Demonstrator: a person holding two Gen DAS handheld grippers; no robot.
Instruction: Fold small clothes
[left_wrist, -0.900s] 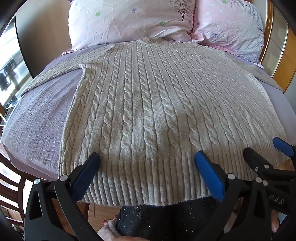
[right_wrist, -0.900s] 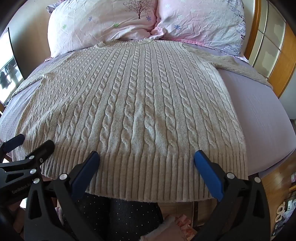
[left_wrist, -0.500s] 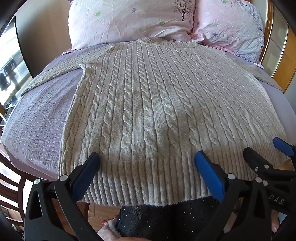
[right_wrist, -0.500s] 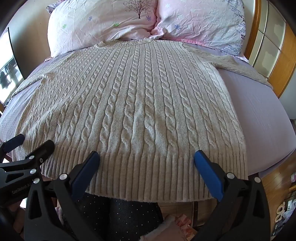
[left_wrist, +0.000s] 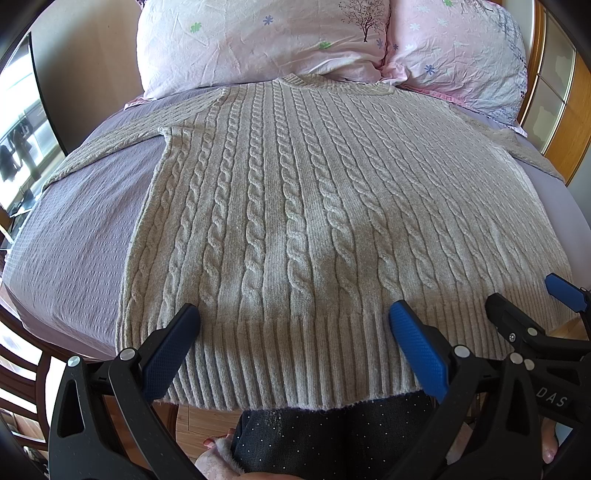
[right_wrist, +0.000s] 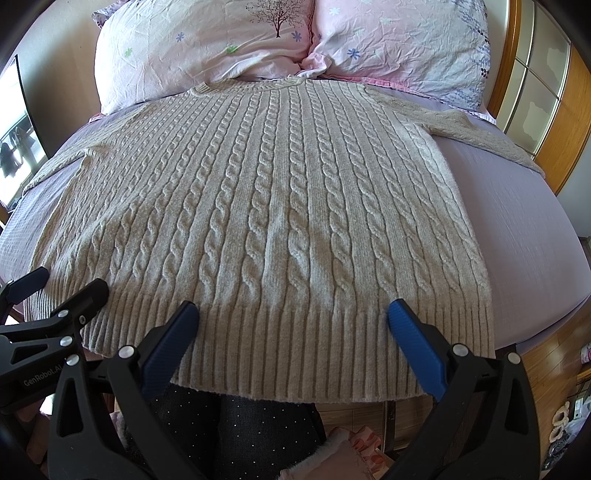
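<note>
Honestly nothing's changed vs a sec ago, both grippers just parked. Cable-knit sweater (left_wrist: 295, 206) lies flat on the bed (left_wrist: 74, 229), collar far by the pillows (left_wrist: 258, 40), ribbed hem (right_wrist: 295, 350) near me at the bed's edge. Left gripper (left_wrist: 293, 321) and right gripper (right_wrist: 293, 319) both spread wide over the hem, holding nothing. So fold hasn't started imo, grabbing the hem corners prob comes next.
</note>
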